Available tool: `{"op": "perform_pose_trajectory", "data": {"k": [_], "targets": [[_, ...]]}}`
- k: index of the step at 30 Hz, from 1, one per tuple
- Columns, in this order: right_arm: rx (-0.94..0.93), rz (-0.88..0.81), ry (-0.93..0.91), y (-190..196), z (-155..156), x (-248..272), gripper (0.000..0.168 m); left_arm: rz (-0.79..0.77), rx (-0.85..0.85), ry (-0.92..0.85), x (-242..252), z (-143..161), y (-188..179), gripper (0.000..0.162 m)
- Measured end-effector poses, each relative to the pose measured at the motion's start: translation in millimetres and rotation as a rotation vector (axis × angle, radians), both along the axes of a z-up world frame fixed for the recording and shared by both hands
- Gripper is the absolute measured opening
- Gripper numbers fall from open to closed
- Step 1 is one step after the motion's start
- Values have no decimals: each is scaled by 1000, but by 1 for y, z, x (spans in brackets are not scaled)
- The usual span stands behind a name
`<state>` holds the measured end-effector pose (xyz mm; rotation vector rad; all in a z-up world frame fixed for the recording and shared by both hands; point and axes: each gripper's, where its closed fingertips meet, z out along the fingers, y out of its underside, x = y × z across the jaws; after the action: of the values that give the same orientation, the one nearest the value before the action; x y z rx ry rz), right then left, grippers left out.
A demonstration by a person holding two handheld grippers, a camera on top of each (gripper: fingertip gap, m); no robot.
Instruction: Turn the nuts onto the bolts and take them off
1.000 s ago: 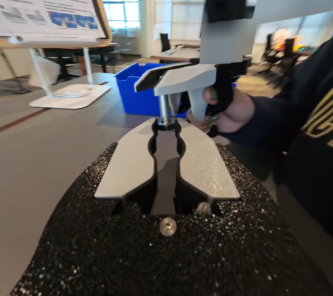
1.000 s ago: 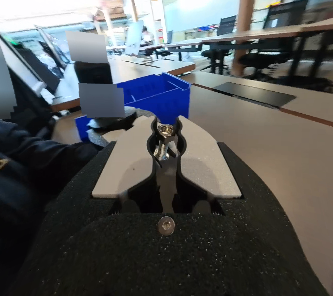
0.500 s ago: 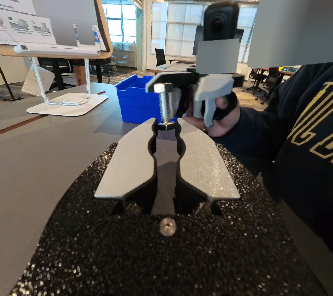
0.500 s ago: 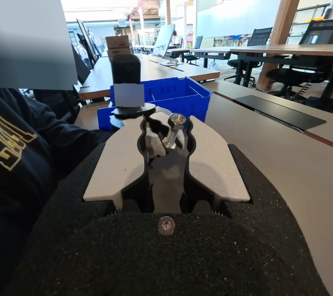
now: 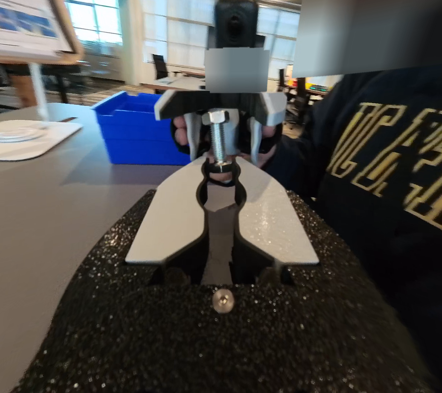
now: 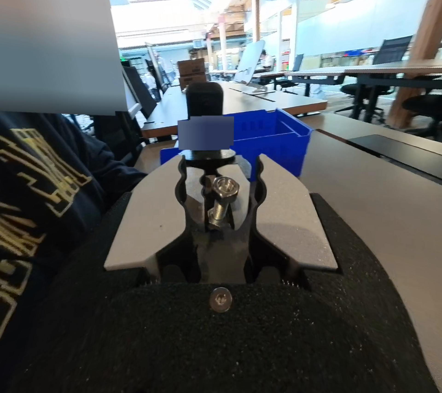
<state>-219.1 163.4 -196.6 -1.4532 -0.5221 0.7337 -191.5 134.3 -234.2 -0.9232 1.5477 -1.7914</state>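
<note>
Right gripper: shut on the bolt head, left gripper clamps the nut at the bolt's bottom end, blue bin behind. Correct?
Not quite: the right gripper is open, its fingers spread clear of the bolt, as the right wrist view shows. The rest holds: the left gripper clamps the nut at the bolt's bottom end, with the blue bin behind.

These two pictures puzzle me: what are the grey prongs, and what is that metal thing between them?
No robot here: a person holds a two-fingered tool in each hand, each carrying a camera looking along its grey fingers. The left view shows the left tool shut on a nut. A bolt stands upright in that nut, head up. Facing it is the right tool, open around the bolt head without gripping it. The right view shows the same bolt from above. A blue bin sits on the grey table.
</note>
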Motion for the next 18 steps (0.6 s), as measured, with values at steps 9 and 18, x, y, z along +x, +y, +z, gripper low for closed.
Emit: {"op": "perform_pose_trajectory", "data": {"k": [9, 18], "targets": [[6, 35, -1, -1, 1, 1, 54, 65, -70, -49, -3, 11, 19, 17], [13, 38, 43, 0, 3, 4, 59, -36, -82, -17, -5, 6, 5, 17]]}}
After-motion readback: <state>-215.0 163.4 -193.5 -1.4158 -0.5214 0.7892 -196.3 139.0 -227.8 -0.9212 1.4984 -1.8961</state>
